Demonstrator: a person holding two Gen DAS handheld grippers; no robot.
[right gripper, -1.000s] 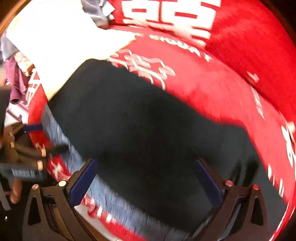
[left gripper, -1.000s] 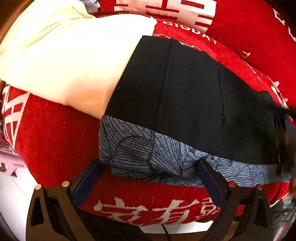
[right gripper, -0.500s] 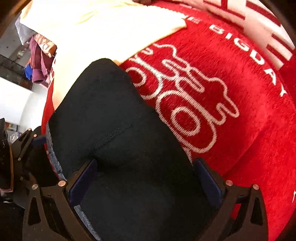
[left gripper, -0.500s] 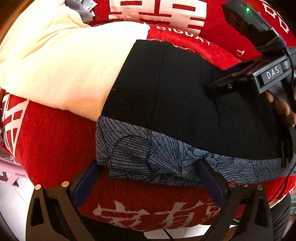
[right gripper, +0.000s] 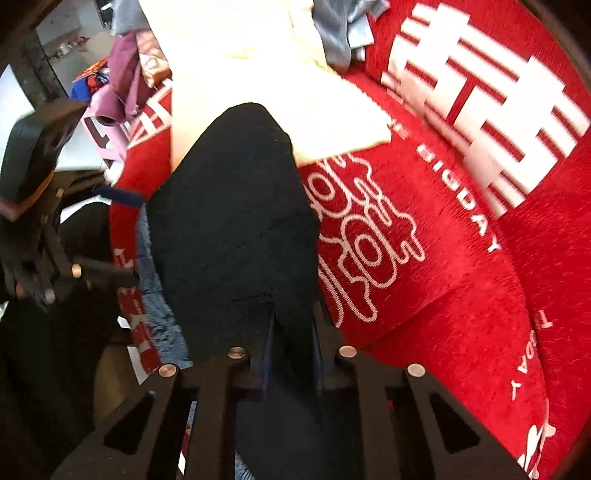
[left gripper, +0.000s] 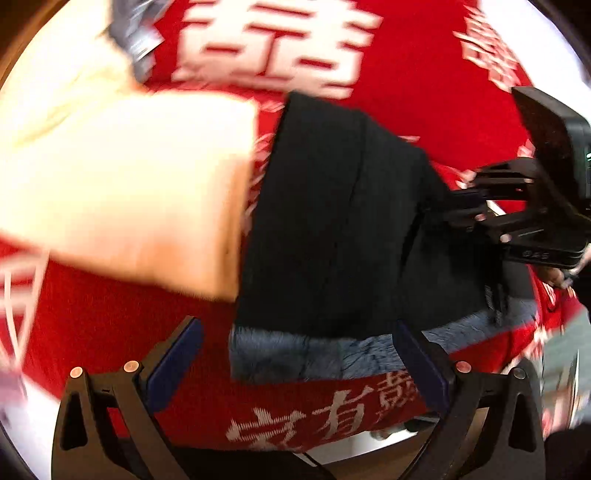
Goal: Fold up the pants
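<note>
The black pants (left gripper: 332, 221) lie folded on a red cover, with a grey-blue patterned waistband (left gripper: 314, 354) along the near edge. My left gripper (left gripper: 295, 354) is open, its fingers on either side of the waistband, and holds nothing. My right gripper (right gripper: 291, 332) is shut on the far edge of the black pants (right gripper: 236, 221) and pinches a fold of cloth. It also shows in the left wrist view (left gripper: 465, 206) at the right side of the pants.
A cream cloth (left gripper: 122, 184) lies left of the pants on the red cover (left gripper: 424, 92) with white characters. A grey garment (right gripper: 340, 33) and purple clothes (right gripper: 125, 74) lie beyond. The left gripper's body (right gripper: 37, 206) is at the left in the right wrist view.
My right gripper has closed on the pants' edge; half a second ago it was open over them. The left wrist view shifted a little, with the pants now more to the right.
</note>
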